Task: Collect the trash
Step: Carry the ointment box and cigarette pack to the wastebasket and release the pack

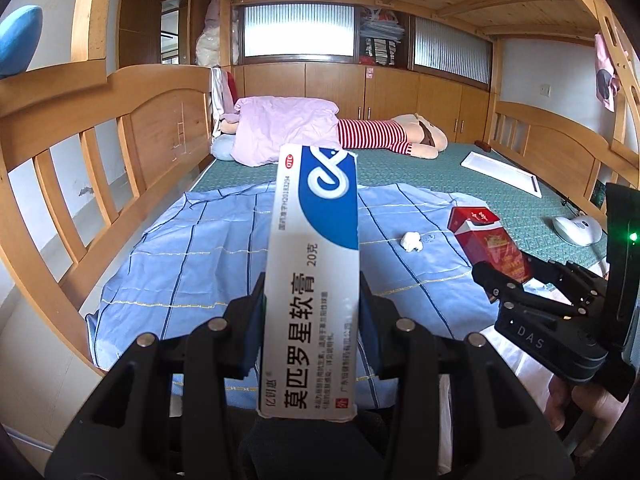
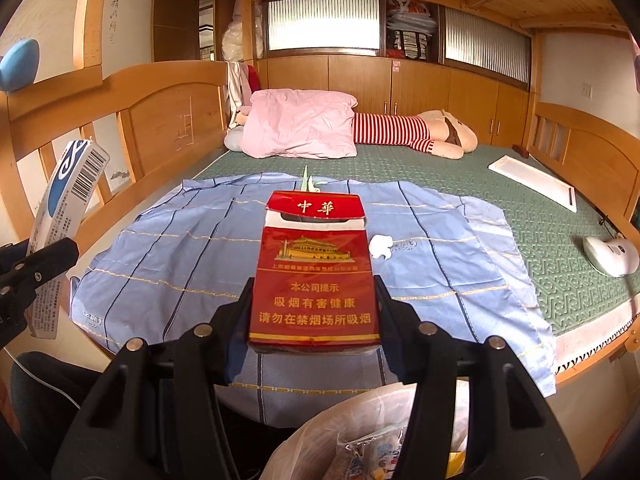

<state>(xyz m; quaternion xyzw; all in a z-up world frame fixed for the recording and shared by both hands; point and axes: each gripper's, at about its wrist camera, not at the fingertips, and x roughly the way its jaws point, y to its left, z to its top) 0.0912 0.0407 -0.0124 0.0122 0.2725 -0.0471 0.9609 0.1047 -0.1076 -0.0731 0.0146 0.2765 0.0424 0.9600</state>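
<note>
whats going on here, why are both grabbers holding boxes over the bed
A person is clearing trash off a bed with two handheld grippers. The left gripper is clamped on a white and blue ointment box, and the right gripper on a red cigarette pack. A plastic bag holding litter sits just below the right gripper. A crumpled tissue lies on the blue cloth.

A blue checked cloth (image 2: 280,248) is spread over the green mat (image 2: 560,240) of a wooden bed (image 2: 168,120). A pink pillow (image 2: 300,128) and a striped plush toy (image 2: 412,132) are laid at the far end. A white tray (image 2: 532,182) and what may be a white mouse (image 2: 610,254) are seen on the right.
</note>
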